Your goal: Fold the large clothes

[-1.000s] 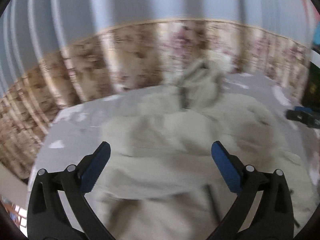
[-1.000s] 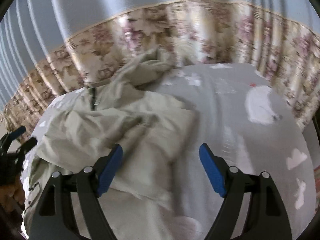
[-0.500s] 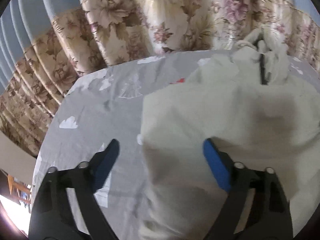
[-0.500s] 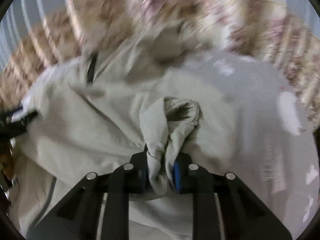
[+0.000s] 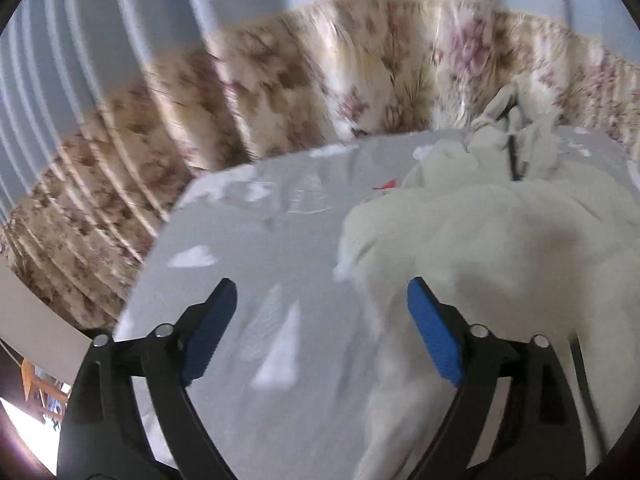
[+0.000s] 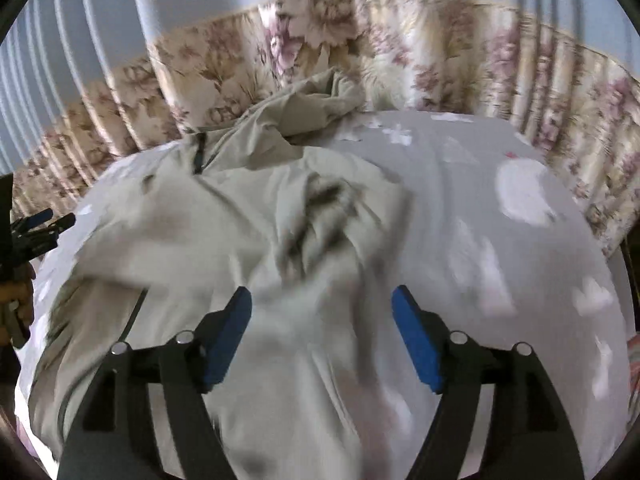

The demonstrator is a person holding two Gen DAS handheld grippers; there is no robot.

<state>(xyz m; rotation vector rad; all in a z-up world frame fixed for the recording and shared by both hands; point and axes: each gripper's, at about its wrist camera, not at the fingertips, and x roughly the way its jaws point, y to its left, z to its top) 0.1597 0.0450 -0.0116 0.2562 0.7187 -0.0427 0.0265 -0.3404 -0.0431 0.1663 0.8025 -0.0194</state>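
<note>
Your left gripper (image 5: 320, 320): fingers spread wide, nothing between them, just grey sheet (image 5: 248, 248) under left pad; right pad sits at edge of jacket (image 5: 500, 248). Your right gripper (image 6: 322, 336): fingers wide too, holding nothing, hovering right over jacket (image 6: 224, 232). Jacket is pale beige, rumpled, lying on sheet (image 6: 520, 240) mid-bed, bunched ridge just past right pads, dark zipper (image 6: 199, 152) and crumpled hood end further back. Floral curtain (image 6: 400, 48) behind bed. Both views bit blurry.

One pale garment (image 6: 224, 240), one grey sheet (image 5: 256, 264), one floral curtain (image 6: 440, 64), two tongs: left (image 5: 322, 330), right (image 6: 322, 336)
</note>
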